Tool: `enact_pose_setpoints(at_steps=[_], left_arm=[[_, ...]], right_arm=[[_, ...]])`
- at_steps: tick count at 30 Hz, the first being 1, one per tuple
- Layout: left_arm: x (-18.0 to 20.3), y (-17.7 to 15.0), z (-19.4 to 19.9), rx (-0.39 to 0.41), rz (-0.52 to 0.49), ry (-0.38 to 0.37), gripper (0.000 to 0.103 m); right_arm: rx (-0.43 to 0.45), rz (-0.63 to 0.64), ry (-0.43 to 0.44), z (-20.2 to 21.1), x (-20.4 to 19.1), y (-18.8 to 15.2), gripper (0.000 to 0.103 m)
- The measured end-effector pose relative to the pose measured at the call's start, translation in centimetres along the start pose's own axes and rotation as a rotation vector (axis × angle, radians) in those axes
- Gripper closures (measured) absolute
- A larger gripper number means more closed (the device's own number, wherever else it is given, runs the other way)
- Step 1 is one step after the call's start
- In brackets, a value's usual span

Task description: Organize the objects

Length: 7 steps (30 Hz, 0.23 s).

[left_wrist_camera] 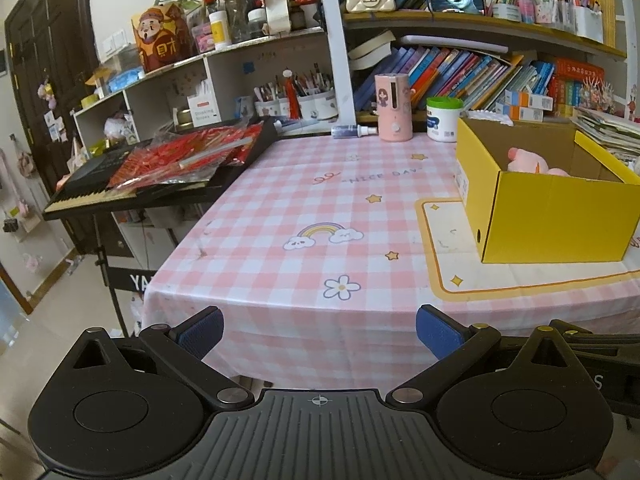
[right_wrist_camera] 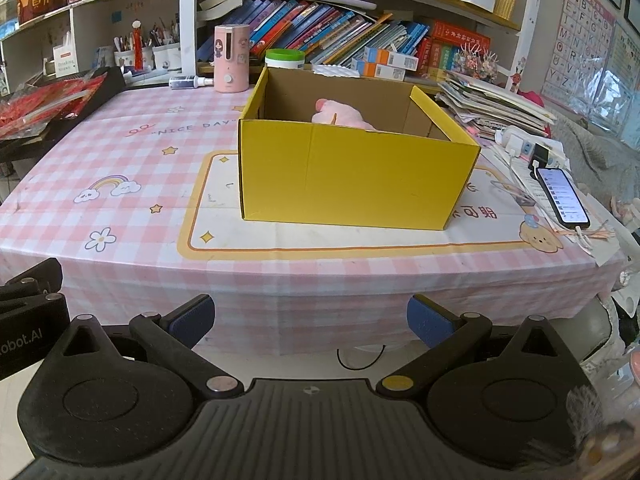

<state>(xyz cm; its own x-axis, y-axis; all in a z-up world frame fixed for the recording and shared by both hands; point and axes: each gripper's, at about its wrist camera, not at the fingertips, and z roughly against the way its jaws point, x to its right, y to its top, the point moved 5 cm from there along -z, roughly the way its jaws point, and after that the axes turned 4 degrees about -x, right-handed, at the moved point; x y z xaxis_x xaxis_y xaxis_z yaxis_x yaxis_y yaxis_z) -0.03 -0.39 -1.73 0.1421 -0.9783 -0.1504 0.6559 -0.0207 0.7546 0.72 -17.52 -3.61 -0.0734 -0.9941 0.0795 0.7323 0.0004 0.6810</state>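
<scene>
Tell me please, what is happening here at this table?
A person holds two grippers in front of the table with the pink checked tablecloth. The left gripper and the right gripper are both open and hold nothing. A yellow cardboard box stands open on the table, with a pink plush toy already inside. Nothing is being handled at this moment.

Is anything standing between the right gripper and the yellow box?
Nothing visible does. The right gripper is open, off the table's near edge; only bare checked tablecloth and mat lie before the yellow box.
</scene>
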Motion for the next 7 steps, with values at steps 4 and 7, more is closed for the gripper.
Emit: enact_pose_setpoints(at_steps=[4,7], left_arm=[[-0.2,-0.01,-0.06,-0.001,0.008,-0.003,0.0],[-0.38,0.01,-0.2,-0.01,0.014,-0.009,0.0]], right_arm=[[-0.001,0.002,0.001,-0.01,-0.1,-0.06,0.0],[-0.005,0.007,0.002,0.03,-0.22,-0.18,0.0]])
